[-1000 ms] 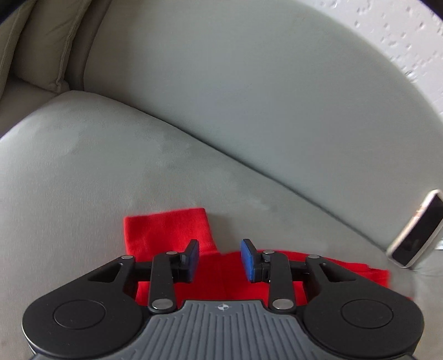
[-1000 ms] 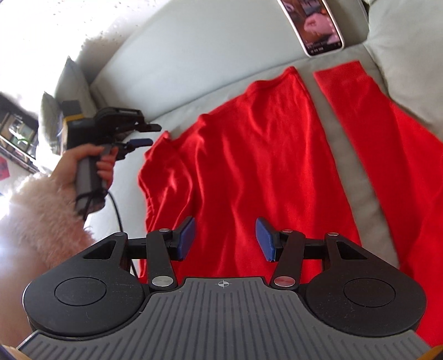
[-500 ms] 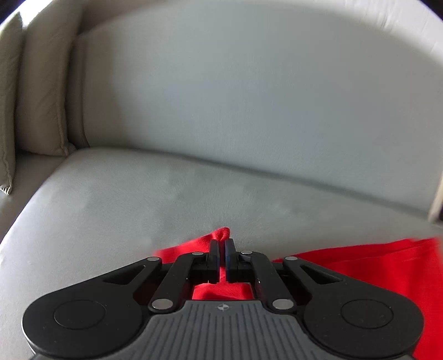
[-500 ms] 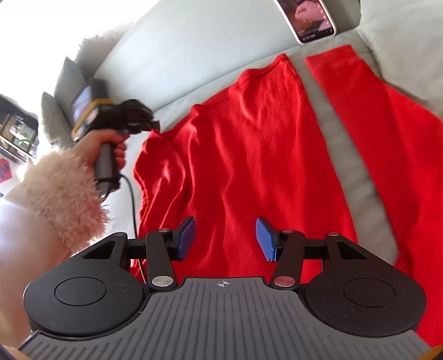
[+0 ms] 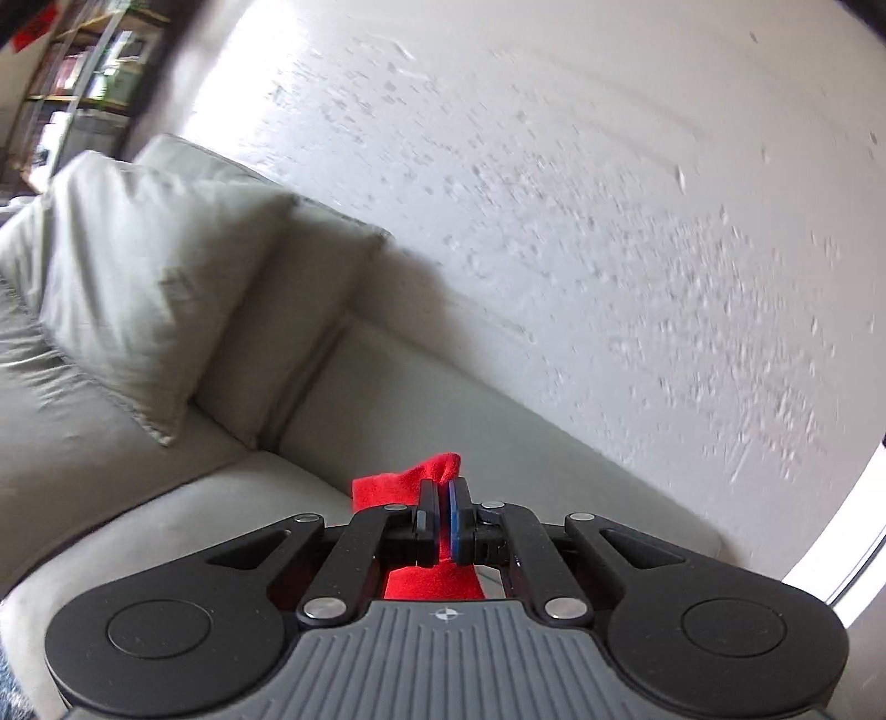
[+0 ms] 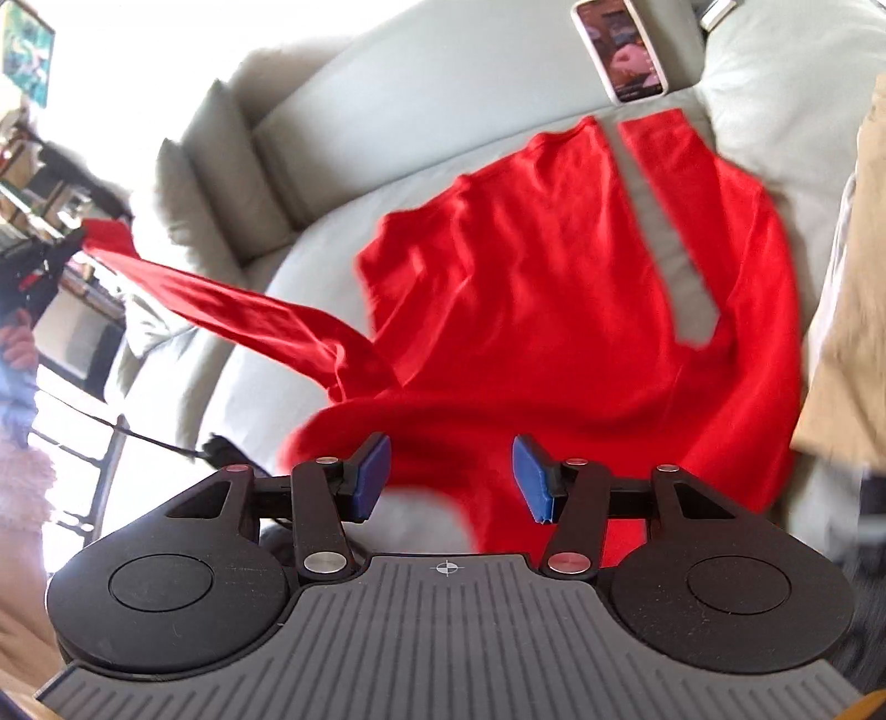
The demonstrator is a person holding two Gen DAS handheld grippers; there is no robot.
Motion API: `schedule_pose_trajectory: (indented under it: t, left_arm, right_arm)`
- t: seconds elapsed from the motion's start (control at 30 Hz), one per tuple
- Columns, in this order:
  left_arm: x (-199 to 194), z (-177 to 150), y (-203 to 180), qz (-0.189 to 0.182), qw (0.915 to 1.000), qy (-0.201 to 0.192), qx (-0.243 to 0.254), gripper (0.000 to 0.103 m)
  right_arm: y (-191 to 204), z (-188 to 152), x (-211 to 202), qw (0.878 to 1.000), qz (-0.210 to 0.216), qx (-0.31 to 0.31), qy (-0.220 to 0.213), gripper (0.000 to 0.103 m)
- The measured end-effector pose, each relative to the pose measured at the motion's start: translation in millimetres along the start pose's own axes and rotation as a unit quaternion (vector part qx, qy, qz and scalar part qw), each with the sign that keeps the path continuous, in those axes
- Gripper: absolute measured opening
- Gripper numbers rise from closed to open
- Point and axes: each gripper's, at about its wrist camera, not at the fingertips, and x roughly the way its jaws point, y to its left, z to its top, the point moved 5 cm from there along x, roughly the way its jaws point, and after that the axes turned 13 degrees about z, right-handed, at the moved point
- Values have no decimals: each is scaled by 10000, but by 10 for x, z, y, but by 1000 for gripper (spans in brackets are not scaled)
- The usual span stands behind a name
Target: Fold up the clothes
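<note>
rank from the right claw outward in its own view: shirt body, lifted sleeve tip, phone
Measured from the right claw:
1. Shirt body: just ahead of the fingertips, spread on the sofa.
2. Lifted sleeve tip: far left, raised off the seat, pinched by the left claw.
3. Phone: top right, against the backrest.

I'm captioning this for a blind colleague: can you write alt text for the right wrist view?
A red long-sleeved top lies spread on a grey sofa, one sleeve lifted and stretched out to the left. The open right gripper hovers above its hem; a phone leans against the backrest.
</note>
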Motion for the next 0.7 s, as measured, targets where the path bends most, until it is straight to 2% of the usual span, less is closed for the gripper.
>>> schedule_pose_trajectory:
  t: [0.13, 0.23, 0.4, 0.5, 0.53, 0.6, 0.7]
  left_arm:
    - [-123, 54, 386, 170, 9989, -357, -240, 2]
    - [-198, 92, 667, 299, 9967, -635, -404, 2]
    - [-328, 153, 1137, 513, 9903, -1097, -675, 1]
    - [-409, 190, 1420, 641, 9849, -1372, -838, 1]
    - [-419, 258, 1427, 545, 9837, -1507, -813, 1]
    - [-323, 355, 1417, 420, 9850, -1520, -707, 1]
    - [-25, 283, 1559, 418, 9900, -1239, -533, 2]
  right_arm:
    - [233, -253, -114, 9995, 247, -49, 186, 56]
    - [380, -393, -125, 9993, 152, -184, 274, 56]
    - [639, -453, 9, 9982, 4, -504, 317, 56]
    - [803, -440, 100, 9969, 159, -678, 373, 56]
    - [845, -438, 145, 9961, 182, -752, 419, 56]
    - [924, -439, 233, 9945, 216, -891, 511, 56]
    - [954, -486, 364, 9941, 202, -869, 622, 56]
